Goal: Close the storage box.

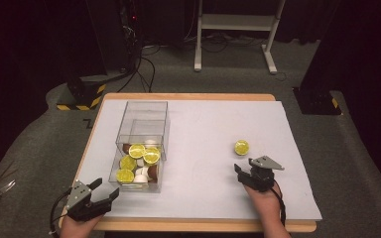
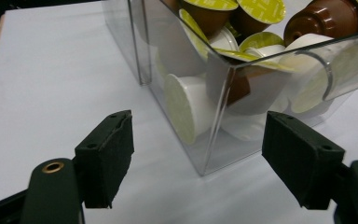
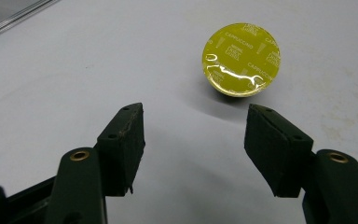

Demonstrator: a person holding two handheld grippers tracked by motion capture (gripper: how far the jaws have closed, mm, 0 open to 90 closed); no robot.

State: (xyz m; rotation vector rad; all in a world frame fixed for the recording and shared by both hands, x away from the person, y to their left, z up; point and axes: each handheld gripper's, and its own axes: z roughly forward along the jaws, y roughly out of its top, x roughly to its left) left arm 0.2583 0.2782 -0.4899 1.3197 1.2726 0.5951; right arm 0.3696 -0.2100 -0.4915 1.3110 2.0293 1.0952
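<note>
The round yellow-lidded coffee capsule point(image 3: 241, 59) sat alone on the white bench point(image 1: 208, 129), at one o'clock off my right gripper point(image 3: 195, 147), fingers apart, seemingly lined up to grab it. My left gripper point(image 2: 198, 156), fingers apart, faced the clear plastic capsule box point(image 2: 223, 107).

White sheet point(image 1: 203, 129) over the wooden table point(image 1: 188, 96). Clear box point(image 1: 141, 146) at left, holding yellow-lidded, white and brown capsules point(image 1: 139, 163). My left gripper point(image 1: 101, 193) near its front corner, jaws apart, empty. One lone capsule point(image 1: 241, 147) at right, lid up; my right gripper point(image 1: 245, 171) just before it, apart.
</note>
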